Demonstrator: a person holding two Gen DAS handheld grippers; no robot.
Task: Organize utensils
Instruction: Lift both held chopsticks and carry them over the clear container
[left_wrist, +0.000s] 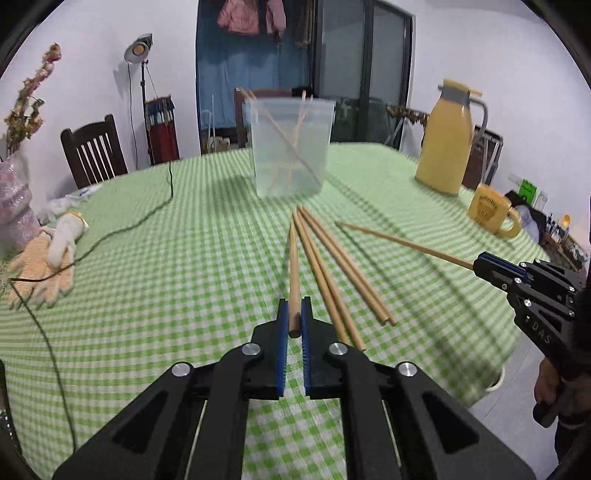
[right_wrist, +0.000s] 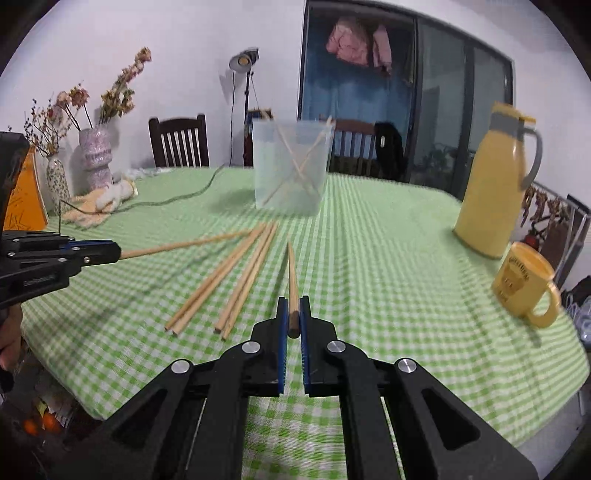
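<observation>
left wrist: left tool (left_wrist: 294, 317) pinching chopstick (left_wrist: 294, 266); right tool (right_wrist: 294, 316) pinching another (right_wrist: 292, 273); cloth ahead open

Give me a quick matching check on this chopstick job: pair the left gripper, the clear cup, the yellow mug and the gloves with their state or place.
1. left gripper
2. clear cup
3. yellow mug
4. gloves

A. beside the yellow jug
B. lying under a black cable
C. shut on one chopstick
D. holds crossed chopsticks

Pairs: 1-C, 2-D, 3-A, 4-B
</observation>
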